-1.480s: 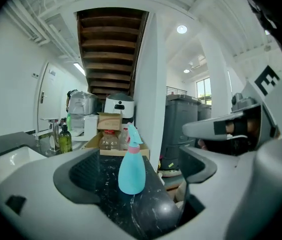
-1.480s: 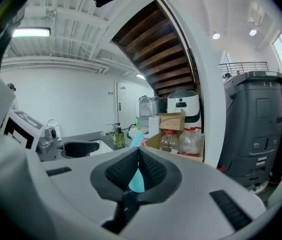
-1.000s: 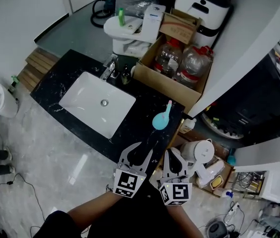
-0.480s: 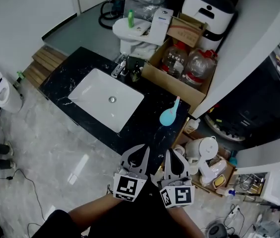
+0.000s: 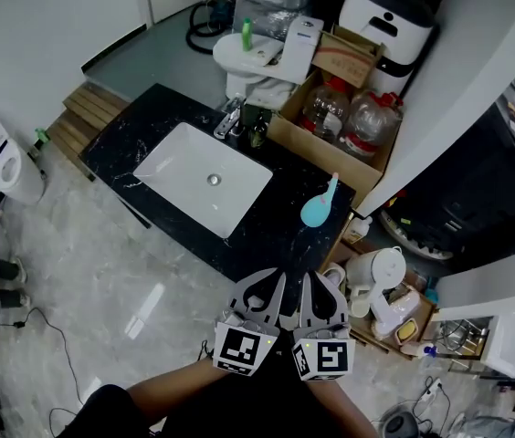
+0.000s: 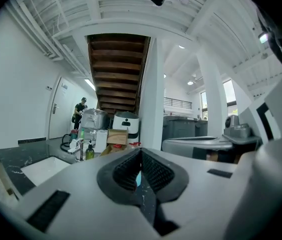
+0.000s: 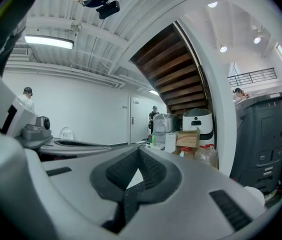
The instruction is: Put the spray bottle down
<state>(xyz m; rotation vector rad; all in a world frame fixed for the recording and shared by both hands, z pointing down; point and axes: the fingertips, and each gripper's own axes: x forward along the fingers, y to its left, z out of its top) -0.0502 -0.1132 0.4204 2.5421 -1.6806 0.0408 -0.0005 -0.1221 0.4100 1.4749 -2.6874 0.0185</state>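
Head view: light-blue spray bottle (image 5: 319, 208) lies on its side on the black worktop (image 5: 267, 235), right of the white sink (image 5: 198, 185), near the cardboard box (image 5: 305, 141). Left tool (image 5: 276, 281) and right tool (image 5: 310, 283) sit side by side at the worktop's near edge, apart from the bottle. Both have jaws fully together, nothing between.

One spray bottle (image 5: 316, 213), one sink (image 5: 183, 166), two water jugs (image 5: 324, 109).
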